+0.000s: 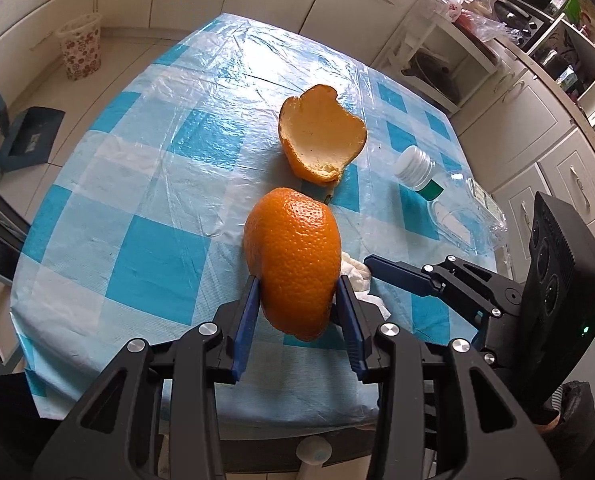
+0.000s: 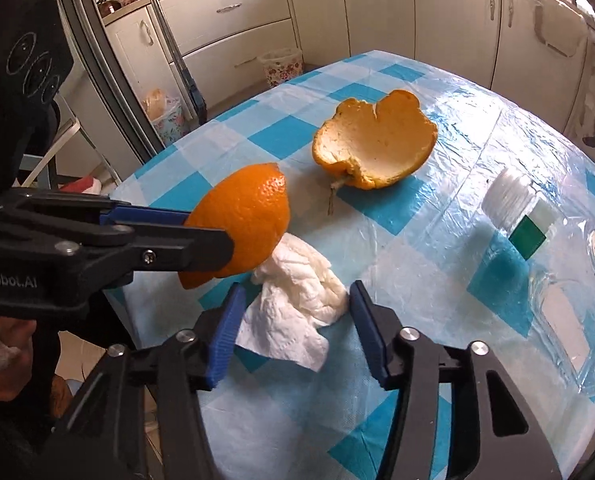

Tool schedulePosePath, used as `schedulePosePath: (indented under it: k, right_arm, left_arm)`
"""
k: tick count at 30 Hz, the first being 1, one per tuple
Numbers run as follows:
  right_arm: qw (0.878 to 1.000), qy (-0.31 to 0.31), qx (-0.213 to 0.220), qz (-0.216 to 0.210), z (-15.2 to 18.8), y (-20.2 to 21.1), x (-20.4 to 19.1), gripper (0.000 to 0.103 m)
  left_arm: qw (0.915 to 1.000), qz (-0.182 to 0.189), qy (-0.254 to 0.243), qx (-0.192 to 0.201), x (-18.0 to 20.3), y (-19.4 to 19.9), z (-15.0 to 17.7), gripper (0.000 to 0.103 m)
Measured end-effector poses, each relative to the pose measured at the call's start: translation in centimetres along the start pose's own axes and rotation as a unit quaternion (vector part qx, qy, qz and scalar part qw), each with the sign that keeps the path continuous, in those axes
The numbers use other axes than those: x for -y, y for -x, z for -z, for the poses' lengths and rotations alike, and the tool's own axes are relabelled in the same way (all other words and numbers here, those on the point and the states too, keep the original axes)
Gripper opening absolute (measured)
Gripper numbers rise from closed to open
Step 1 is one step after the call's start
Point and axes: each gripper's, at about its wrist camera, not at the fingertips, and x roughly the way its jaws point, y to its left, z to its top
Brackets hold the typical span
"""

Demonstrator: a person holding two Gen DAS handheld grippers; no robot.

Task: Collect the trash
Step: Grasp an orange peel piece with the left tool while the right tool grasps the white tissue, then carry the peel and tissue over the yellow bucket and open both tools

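My left gripper [image 1: 297, 292] is shut on a domed piece of orange peel [image 1: 293, 256] and holds it above the table; it also shows in the right wrist view [image 2: 243, 220]. A second, cup-shaped orange peel [image 1: 321, 136] [image 2: 377, 144] lies open side up in the table's middle. My right gripper [image 2: 295, 300] is open, its fingers either side of a crumpled white tissue [image 2: 297, 304] on the table. A clear plastic bottle [image 1: 449, 204] [image 2: 557, 256] with a white cap lies on its side at the right.
The table wears a blue-and-white checked cloth [image 1: 149, 208] [image 2: 417, 400] under clear plastic. A floral waste bin [image 1: 81, 46] [image 2: 281, 66] stands on the floor by the cabinets beyond the far edge. Shelves and counters [image 1: 537, 60] stand to the right.
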Motion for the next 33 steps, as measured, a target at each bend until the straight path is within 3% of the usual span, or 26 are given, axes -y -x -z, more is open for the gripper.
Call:
schedulePosePath:
  k: [1,2,18,23,28,33]
  right_arm:
    - [1.0,-0.003,-0.003,-0.003,0.0,0.0,0.2,0.033]
    - [1.0,-0.005,-0.004,-0.004,0.0,0.1,0.4,0.031]
    - [1.0,-0.021,-0.003,0.015,2.1,2.8,2.8,0.028]
    - [0.998,-0.053,0.034,0.028,2.9,6.6,5.3,0.026]
    - [0.983,-0.142,0.103,0.06,4.5,13.0,11.3,0.026]
    - [0.951,-0.243,0.155,0.111,7.9,19.5,18.1,0.026]
  left_arm:
    - [1.0,-0.007,-0.004,0.003,0.1,0.1,0.0,0.037]
    - [0.9999,-0.012,-0.008,0.006,0.1,0.2,0.0,0.037]
    - [0.9968,-0.048,-0.06,0.019,2.2,-0.1,0.4,0.037]
    - [0.9957,-0.003,-0.085,0.035,4.2,1.0,0.5,0.033]
    - [0.991,0.058,-0.112,0.045,8.0,2.0,0.9,0.033]
    - [0.9867,0.088,-0.133,0.028,12.4,1.4,1.3,0.03]
